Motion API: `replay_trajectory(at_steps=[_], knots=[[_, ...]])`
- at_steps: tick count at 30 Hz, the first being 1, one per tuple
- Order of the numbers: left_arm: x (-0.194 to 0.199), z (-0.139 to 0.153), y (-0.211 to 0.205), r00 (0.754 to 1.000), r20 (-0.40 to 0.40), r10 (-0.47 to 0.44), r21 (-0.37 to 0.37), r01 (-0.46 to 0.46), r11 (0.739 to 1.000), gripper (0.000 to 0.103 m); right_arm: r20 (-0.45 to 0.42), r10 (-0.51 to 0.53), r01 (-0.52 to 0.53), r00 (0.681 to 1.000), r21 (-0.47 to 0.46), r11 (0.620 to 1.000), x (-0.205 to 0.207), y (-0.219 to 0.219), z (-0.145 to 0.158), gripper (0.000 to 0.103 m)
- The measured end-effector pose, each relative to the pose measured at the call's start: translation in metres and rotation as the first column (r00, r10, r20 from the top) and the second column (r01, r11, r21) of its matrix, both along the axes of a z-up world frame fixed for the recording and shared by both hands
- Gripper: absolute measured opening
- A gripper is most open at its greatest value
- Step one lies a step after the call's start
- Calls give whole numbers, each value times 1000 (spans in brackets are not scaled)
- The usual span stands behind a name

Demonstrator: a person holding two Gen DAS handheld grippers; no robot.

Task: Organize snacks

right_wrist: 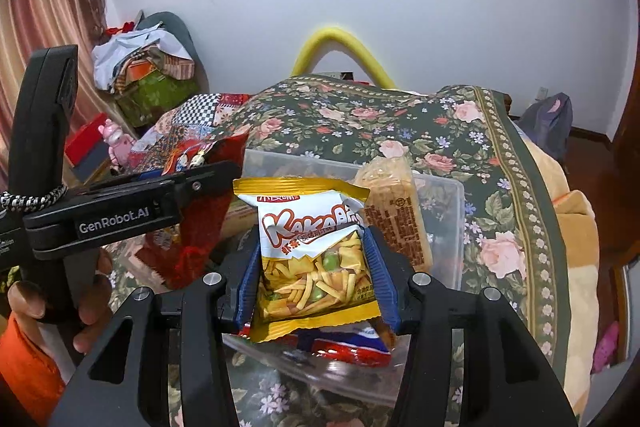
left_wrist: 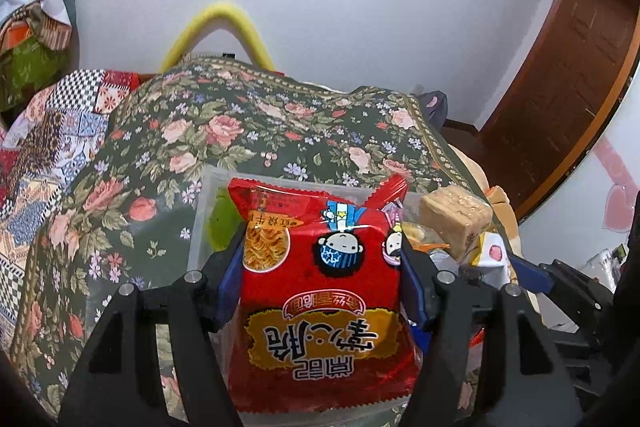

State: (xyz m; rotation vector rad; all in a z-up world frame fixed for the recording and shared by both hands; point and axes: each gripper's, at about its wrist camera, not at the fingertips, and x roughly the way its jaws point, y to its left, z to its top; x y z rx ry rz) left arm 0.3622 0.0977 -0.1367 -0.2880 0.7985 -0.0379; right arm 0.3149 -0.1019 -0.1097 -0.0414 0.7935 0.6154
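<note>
My left gripper (left_wrist: 322, 267) is shut on a red noodle-snack packet (left_wrist: 320, 291) and holds it over the left part of a clear plastic bin (left_wrist: 202, 211). My right gripper (right_wrist: 314, 267) is shut on a yellow and white Kakabin snack packet (right_wrist: 312, 259) above the same bin (right_wrist: 444, 227). A beige wrapped wafer bar (right_wrist: 394, 211) leans upright in the bin; it also shows in the left wrist view (left_wrist: 456, 219). A red and blue packet (right_wrist: 352, 345) lies in the bin under the yellow packet. The left gripper with the red packet shows at the left of the right wrist view (right_wrist: 200, 183).
The bin stands on a table covered with a dark floral cloth (left_wrist: 248, 123). A patchwork cloth (left_wrist: 48, 131) lies to the left. A yellow foam hoop (right_wrist: 344, 47) stands behind the table. A brown door (left_wrist: 572, 67) is at the right.
</note>
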Motion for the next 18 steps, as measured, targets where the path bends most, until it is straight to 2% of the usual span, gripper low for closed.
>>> replay_trajectory(at_steps=[2, 6, 13, 18], knots=[[-2, 1, 2, 1000, 0, 4, -3, -4, 1000, 67, -3, -3, 3, 1000, 1, 1000, 2, -1, 1, 48], [-10, 12, 1, 999, 32, 2, 13, -3, 1000, 71, 10, -8, 8, 1000, 2, 1000, -3, -3, 9, 59], [-40, 53, -8, 992, 124, -15, 79, 5, 997, 72, 66, -12, 11, 998, 14, 1000, -21, -14, 34, 59], [-84, 89, -14, 977, 213, -7, 123, -20, 992, 72, 137, -29, 20, 990, 67, 998, -52, -30, 75, 60]])
